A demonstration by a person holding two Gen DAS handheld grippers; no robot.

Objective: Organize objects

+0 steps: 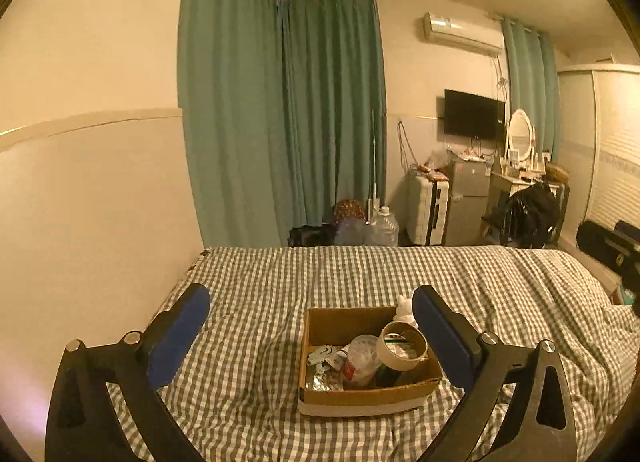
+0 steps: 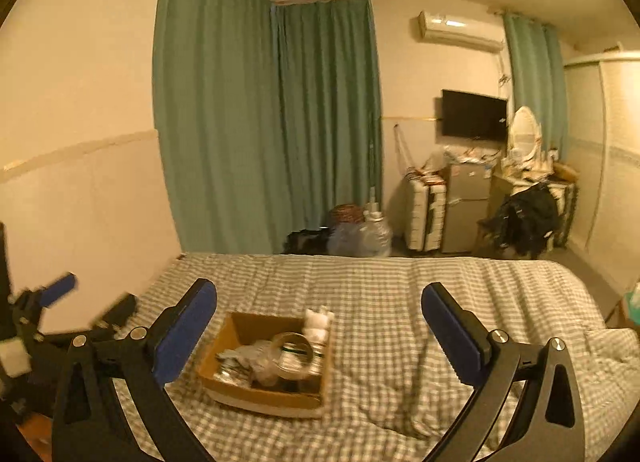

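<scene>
- While the left gripper hangs over the bed, its blue-padded fingers are spread wide with nothing between them.
- Left view: the cardboard box sits on the checked quilt, long axis running left to right, open top up. A tape roll leans at its right end, with a crinkly plastic bag and foil bits beside it. A small white figure is behind the box.
- Right view, a bit blurry: the right gripper is splayed and empty too. The box lies low centre-left, angled, with the tape roll on top. The left gripper shows at the left edge.
</scene>
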